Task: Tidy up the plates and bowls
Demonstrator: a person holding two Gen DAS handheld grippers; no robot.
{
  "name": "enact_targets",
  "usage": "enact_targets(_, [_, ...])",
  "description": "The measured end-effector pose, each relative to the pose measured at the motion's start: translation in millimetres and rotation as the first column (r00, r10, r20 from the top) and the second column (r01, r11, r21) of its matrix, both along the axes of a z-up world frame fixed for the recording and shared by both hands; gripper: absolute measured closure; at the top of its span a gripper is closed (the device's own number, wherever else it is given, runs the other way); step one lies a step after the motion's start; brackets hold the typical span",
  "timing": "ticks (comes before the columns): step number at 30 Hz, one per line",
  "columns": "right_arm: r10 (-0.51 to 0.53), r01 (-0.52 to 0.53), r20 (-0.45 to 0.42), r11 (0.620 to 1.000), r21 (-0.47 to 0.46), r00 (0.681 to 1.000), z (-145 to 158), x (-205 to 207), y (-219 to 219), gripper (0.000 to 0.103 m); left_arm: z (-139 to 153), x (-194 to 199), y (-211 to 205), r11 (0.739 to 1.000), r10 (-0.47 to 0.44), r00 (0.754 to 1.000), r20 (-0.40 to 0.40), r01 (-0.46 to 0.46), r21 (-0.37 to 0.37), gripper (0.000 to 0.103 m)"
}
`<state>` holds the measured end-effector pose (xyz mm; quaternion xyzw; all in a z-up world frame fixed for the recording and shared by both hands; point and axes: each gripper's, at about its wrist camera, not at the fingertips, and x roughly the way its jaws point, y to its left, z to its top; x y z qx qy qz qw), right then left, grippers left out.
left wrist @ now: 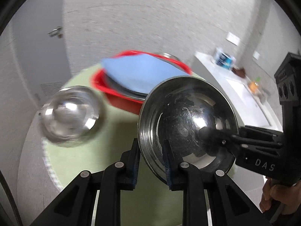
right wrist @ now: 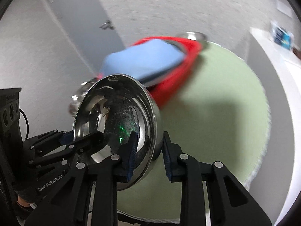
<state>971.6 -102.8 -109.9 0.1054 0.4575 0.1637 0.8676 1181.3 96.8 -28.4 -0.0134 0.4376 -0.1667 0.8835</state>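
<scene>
A steel bowl point(left wrist: 188, 120) point(right wrist: 116, 124) is held tilted above the round pale green table point(left wrist: 120, 128) point(right wrist: 216, 116), with both grippers on its rim. My left gripper point(left wrist: 151, 162) straddles its near rim, one pad inside and one outside; it shows at the left of the right wrist view point(right wrist: 88, 141). My right gripper point(right wrist: 148, 154) clamps the opposite rim; it enters the left wrist view from the right point(left wrist: 216, 133). A second steel bowl point(left wrist: 70, 116) sits on the table at the left. A red basin point(left wrist: 120, 98) point(right wrist: 175, 75) holds plates under a blue cloth point(left wrist: 143, 73) point(right wrist: 143, 60).
Another steel bowl point(left wrist: 169, 56) point(right wrist: 195, 35) peeks out behind the basin. A white counter point(left wrist: 242, 94) point(right wrist: 282, 71) with a blue container point(left wrist: 224, 58) and small items stands to the right. A grey door and wall lie behind.
</scene>
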Motion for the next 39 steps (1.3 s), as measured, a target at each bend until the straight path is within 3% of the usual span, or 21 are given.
enact_targets(6, [0.129, -0.129, 0.017, 0.992, -0.009, 0.991, 3, 32, 85, 0.077, 9, 4, 88, 0.989, 0.145, 0.989, 0.022, -0.145, 0.001, 0.084])
enact_targets(14, [0.206, -0.204, 0.016, 0.977, -0.069, 0.979, -7, 78, 166, 0.077, 2, 24, 144, 0.975, 0.221, 0.975, -0.006, -0.220, 0.022, 0.084])
enact_targets(30, [0.174, -0.182, -0.059, 0.970, -0.161, 0.983, -35, 122, 185, 0.075, -40, 133, 122, 0.978, 0.204, 0.975, -0.091, -0.199, 0.060, 0.084])
enact_targets(35, [0.160, -0.169, -0.064, 0.971, -0.170, 0.985, -34, 129, 185, 0.074, -47, 142, 117, 0.978, 0.199, 0.976, -0.090, -0.192, 0.084, 0.082])
enact_targets(39, [0.164, -0.174, -0.072, 0.972, -0.159, 0.984, -31, 127, 188, 0.065, -49, 147, 109, 0.978, 0.186, 0.979, -0.082, -0.176, 0.111, 0.079])
